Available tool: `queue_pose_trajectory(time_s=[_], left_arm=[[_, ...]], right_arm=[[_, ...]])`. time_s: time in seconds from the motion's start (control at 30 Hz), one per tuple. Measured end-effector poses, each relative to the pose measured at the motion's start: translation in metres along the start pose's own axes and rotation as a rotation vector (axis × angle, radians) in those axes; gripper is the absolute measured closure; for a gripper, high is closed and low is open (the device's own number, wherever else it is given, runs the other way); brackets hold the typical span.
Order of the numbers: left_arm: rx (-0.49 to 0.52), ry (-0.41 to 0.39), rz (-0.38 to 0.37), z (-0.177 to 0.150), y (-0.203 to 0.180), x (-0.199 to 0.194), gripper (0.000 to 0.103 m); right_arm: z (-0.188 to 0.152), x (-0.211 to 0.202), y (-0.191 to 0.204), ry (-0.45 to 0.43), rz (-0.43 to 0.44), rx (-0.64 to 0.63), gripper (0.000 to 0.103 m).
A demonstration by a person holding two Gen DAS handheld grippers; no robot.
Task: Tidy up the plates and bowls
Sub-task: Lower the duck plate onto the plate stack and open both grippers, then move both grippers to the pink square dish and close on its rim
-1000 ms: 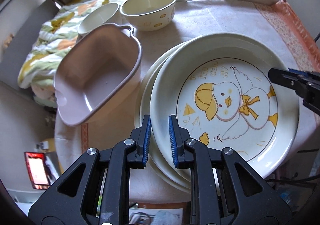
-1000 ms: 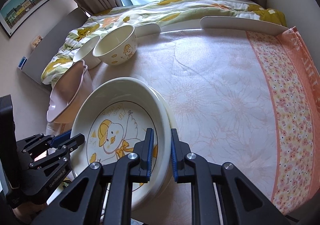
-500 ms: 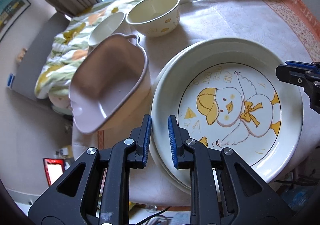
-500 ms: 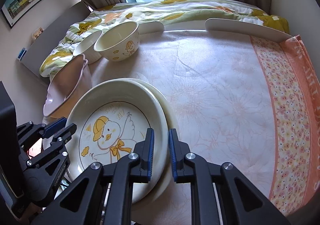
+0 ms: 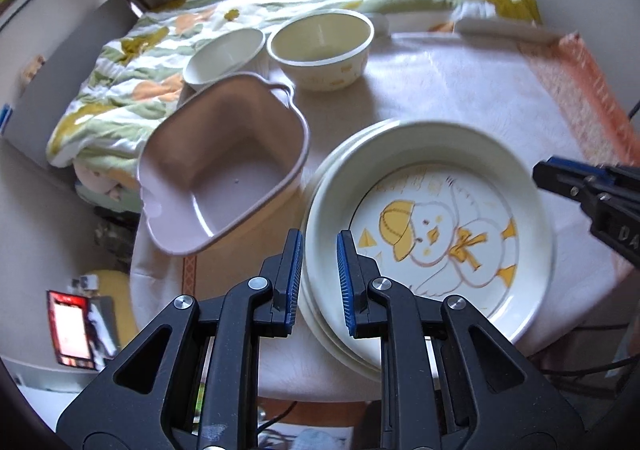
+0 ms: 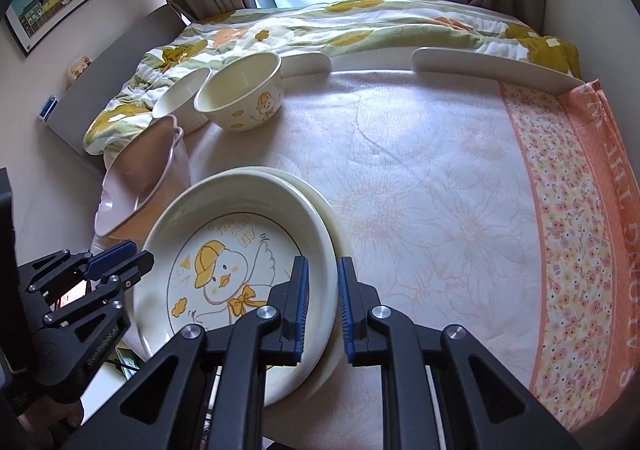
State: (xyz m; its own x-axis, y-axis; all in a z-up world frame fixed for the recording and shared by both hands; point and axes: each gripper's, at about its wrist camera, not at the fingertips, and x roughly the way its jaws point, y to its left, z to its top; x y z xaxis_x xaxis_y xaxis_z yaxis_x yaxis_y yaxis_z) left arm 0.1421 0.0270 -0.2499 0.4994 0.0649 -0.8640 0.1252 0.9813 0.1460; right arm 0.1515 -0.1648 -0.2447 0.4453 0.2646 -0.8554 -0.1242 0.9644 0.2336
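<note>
A cream plate with a yellow duck drawing (image 5: pixel 436 226) (image 6: pixel 236 270) lies on top of a stack of plain cream plates (image 5: pixel 332 338) (image 6: pixel 340 226). My left gripper (image 5: pixel 318 280) is shut on the stack's left rim. My right gripper (image 6: pixel 322 300) is shut on the right rim of the plates. A pink heart-shaped bowl (image 5: pixel 224 169) (image 6: pixel 136 177) stands left of the plates. A cream duck bowl (image 5: pixel 320 47) (image 6: pixel 240 93) and a small white bowl (image 5: pixel 226 57) (image 6: pixel 180 97) stand at the back.
The table wears a floral cloth (image 6: pixel 440 189) with an orange border (image 6: pixel 580 230). A white curved rail (image 6: pixel 492 67) edges the far side. A bed with a floral quilt (image 6: pixel 340 25) lies behind. The plates overhang the table's near edge.
Both grippers and the plate stack have shifted back and to the right relative to the bowls. The grip on both rims is unchanged.
</note>
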Motion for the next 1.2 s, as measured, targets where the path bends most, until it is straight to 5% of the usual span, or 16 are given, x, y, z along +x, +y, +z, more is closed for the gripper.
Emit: queue_pose_trajectory(time_s=[0.17, 0.23, 0.27, 0.3, 0.33, 0.37, 0.6, 1.07, 1.2], left_arm=[[-0.106, -0.016, -0.027, 0.004, 0.021, -0.026, 0.087], [-0.162, -0.012, -0.033, 0.004, 0.032, -0.035, 0.082], [-0.197, -0.012, -0.037, 0.004, 0.040, -0.040, 0.065], [-0.217, -0.014, -0.041, 0.004, 0.045, -0.042, 0.045], [-0.245, -0.024, -0.049, 0.003, 0.051, -0.046, 0.001], [-0.279, -0.051, -0.047, 0.001, 0.059, -0.053, 0.000], [-0.447, -0.015, -0.160, -0.007, 0.110, -0.058, 0.000], [-0.647, 0.050, -0.279, -0.012, 0.192, 0.019, 0.001], [-0.616, 0.079, -0.316, -0.003, 0.191, 0.048, 0.004]], right_arm=[[0.011, -0.022, 0.004, -0.037, 0.050, -0.057, 0.089], [0.016, -0.029, 0.007, -0.046, 0.052, -0.090, 0.076], [0.020, -0.033, 0.008, -0.049, 0.053, -0.110, 0.065], [0.024, -0.035, 0.010, -0.055, 0.060, -0.131, 0.033], [0.027, -0.038, 0.012, -0.064, 0.074, -0.146, 0.007], [0.032, -0.041, 0.014, -0.079, 0.092, -0.164, 0.002], [0.057, -0.041, 0.037, -0.133, 0.173, -0.277, 0.002], [0.111, 0.052, 0.124, 0.110, 0.184, -0.348, 0.002], [0.116, 0.093, 0.135, 0.204, 0.207, -0.313, 0.014]])
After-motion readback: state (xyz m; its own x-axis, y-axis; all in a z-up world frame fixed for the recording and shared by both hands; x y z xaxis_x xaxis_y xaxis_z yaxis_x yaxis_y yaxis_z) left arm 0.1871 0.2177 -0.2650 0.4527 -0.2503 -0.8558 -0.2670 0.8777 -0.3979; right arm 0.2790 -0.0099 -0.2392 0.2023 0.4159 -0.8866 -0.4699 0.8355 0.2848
